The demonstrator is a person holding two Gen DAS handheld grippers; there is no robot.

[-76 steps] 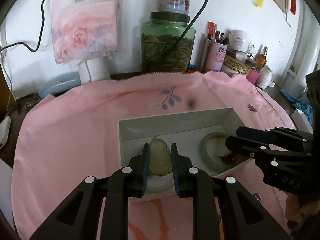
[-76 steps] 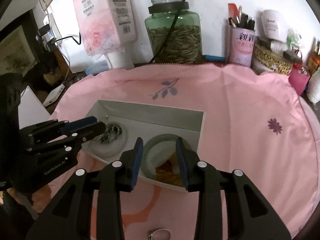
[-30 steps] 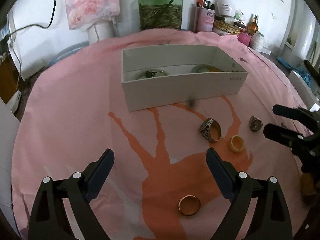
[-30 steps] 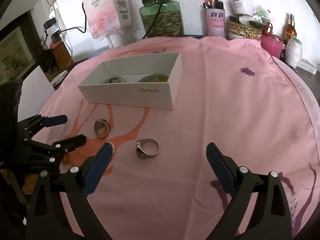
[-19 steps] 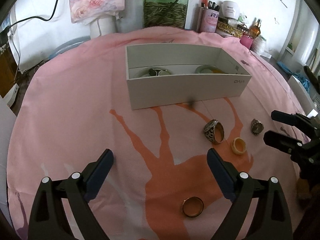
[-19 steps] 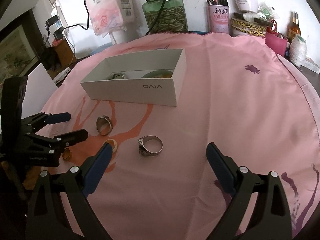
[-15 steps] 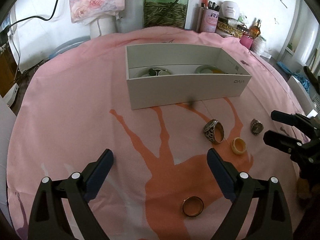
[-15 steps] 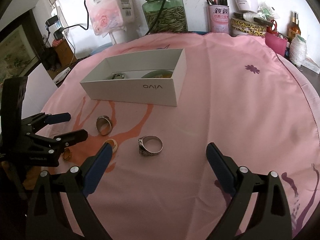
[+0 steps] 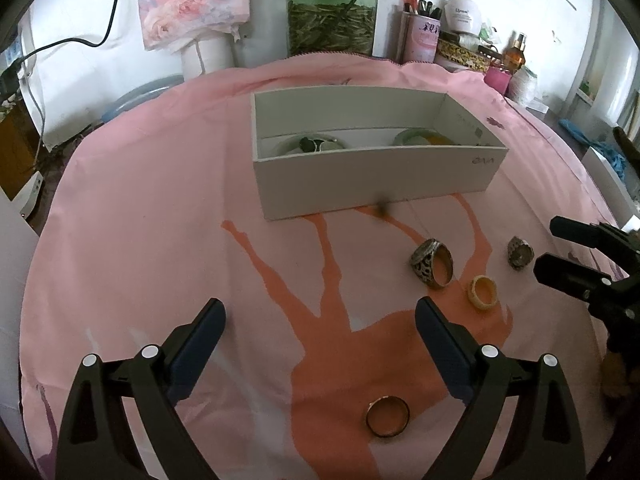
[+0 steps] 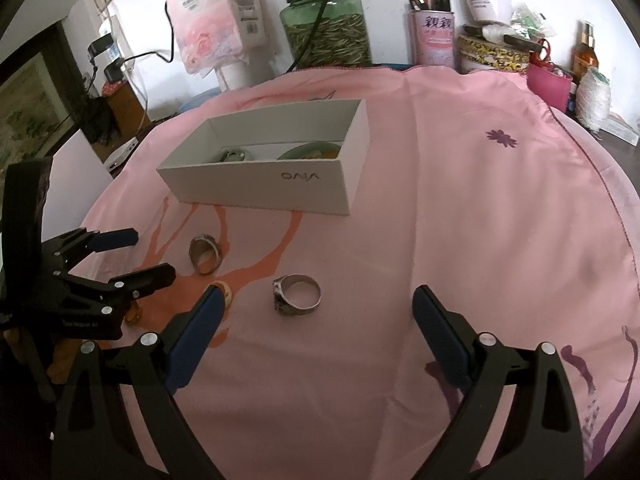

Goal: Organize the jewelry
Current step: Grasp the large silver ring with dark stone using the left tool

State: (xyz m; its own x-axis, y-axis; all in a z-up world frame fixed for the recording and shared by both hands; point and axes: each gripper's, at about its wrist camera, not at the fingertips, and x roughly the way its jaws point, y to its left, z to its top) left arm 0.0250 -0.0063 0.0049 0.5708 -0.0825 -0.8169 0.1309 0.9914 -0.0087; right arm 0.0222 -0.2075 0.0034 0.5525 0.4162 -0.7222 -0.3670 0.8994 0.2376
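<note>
While both the left gripper (image 9: pixel 320 344) and right gripper (image 10: pixel 316 336) gape wide and empty, 4 rings lie on the pink cloth (image 10: pixel 480 208) before the white box (image 10: pixel 256 188) — small, hard, probably slippery, so pinch each across its band.

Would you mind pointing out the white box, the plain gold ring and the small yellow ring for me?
white box (image 9: pixel 372 180), left wrist view, on its near outer wall.
plain gold ring (image 9: pixel 387 416), left wrist view, on the band's near edge.
small yellow ring (image 9: pixel 483 293), left wrist view, on its band.
</note>
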